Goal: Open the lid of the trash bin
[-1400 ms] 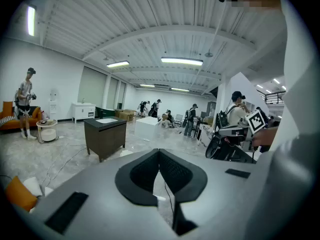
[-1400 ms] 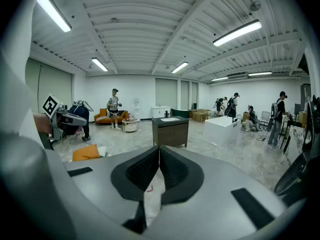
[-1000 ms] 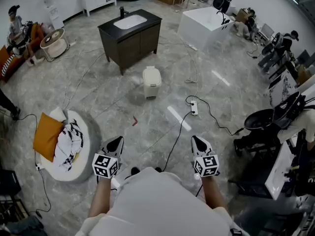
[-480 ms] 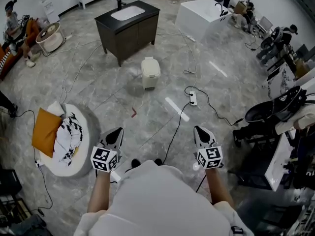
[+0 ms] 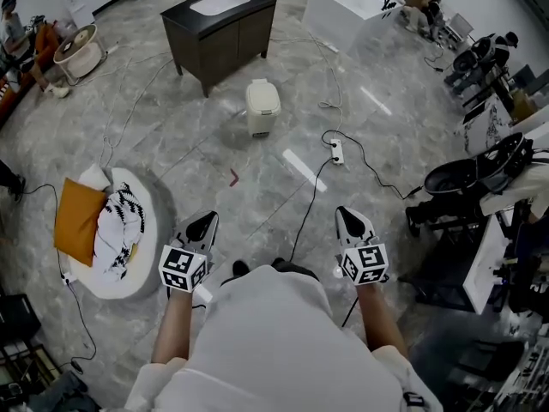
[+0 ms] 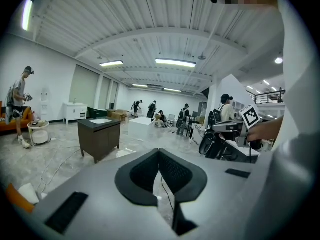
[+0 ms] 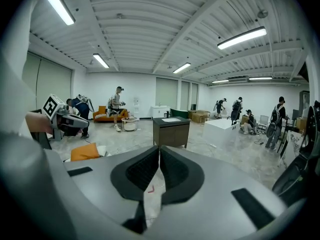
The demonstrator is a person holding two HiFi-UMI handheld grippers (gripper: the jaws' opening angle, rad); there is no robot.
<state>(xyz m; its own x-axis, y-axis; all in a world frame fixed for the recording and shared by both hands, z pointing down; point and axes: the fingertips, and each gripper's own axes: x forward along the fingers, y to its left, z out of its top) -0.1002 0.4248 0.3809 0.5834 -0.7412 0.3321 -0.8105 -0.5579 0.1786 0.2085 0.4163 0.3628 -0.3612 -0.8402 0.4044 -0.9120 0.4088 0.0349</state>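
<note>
The cream trash bin (image 5: pixel 262 106) stands on the marble floor in front of a dark vanity cabinet (image 5: pixel 220 22), and its lid is down. It is far ahead of both grippers. In the head view my left gripper (image 5: pixel 205 219) and my right gripper (image 5: pixel 346 214) are held low in front of the person, both pointing forward. The left gripper (image 6: pixel 159 152) is shut with nothing between its jaws. The right gripper (image 7: pixel 159 149) is likewise shut and holds nothing. The bin does not show in either gripper view.
A white power strip (image 5: pixel 337 150) and black cables trail across the floor between me and the bin. A round pet bed with an orange cushion (image 5: pixel 79 221) lies at the left. A white bathtub (image 5: pixel 350 11) stands beyond, and black chairs (image 5: pixel 467 178) are at the right. People stand at the room's edges.
The bin, cabinet and floor marks have slid upward in the head view. Both grippers keep their places in front of the person and stay shut.
</note>
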